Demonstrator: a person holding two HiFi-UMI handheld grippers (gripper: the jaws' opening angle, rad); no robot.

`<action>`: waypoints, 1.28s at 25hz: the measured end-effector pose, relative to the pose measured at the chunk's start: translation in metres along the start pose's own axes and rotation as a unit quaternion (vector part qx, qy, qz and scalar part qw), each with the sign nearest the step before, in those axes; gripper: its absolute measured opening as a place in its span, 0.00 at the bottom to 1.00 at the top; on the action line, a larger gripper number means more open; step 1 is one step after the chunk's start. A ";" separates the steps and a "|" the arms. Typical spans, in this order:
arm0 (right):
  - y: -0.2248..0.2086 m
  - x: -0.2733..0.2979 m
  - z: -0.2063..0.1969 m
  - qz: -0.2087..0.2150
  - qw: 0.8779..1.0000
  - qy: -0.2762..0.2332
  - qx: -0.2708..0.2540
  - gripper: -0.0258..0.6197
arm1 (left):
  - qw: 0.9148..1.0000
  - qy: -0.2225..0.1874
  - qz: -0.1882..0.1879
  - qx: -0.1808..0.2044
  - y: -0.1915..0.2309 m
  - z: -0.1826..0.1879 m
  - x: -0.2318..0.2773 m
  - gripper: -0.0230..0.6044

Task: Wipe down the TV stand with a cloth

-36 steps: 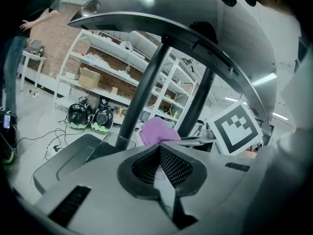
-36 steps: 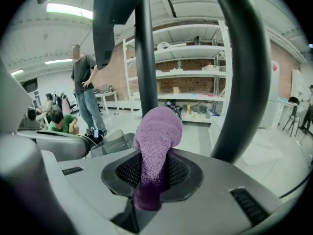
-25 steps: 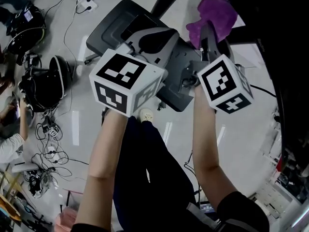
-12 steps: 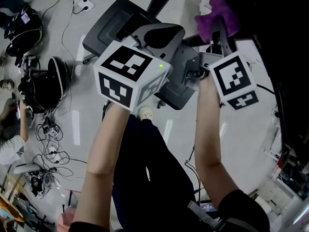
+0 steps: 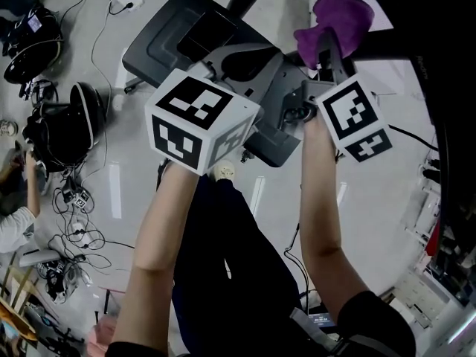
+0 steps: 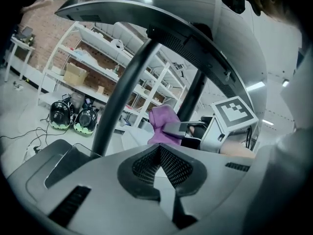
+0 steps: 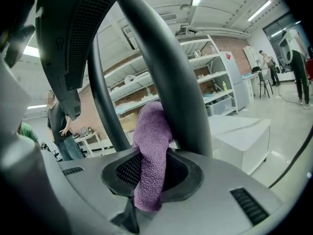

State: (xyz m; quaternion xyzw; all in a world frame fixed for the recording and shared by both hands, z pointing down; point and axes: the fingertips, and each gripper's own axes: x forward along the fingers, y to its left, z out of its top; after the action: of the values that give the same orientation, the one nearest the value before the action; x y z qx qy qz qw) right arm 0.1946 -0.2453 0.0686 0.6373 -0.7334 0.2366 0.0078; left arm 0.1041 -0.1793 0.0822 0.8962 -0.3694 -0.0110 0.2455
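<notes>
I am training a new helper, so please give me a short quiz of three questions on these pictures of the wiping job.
1. True or false: the left tongs hold the purple cloth.
2. Which thing rises right beside the cloth? A) a dark pole of the TV stand; B) a lamp; C) a ladder.
3. How do the jaws of the left tongs stand?
Key: 1 false, the right tongs are shut on it; 2 A; 3 together, with nothing between them.
</notes>
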 end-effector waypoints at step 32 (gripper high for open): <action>-0.053 0.035 -0.139 -0.035 0.983 0.166 0.067 0.19 | 0.997 0.053 0.035 -0.033 0.025 -0.089 -0.006 0.04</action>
State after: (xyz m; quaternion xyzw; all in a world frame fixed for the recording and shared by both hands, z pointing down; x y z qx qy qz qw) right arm 0.1970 -0.2320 0.2208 0.6137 -0.6813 0.3876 0.0949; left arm 0.1012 -0.1518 0.1708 0.8737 -0.3861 0.0325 0.2940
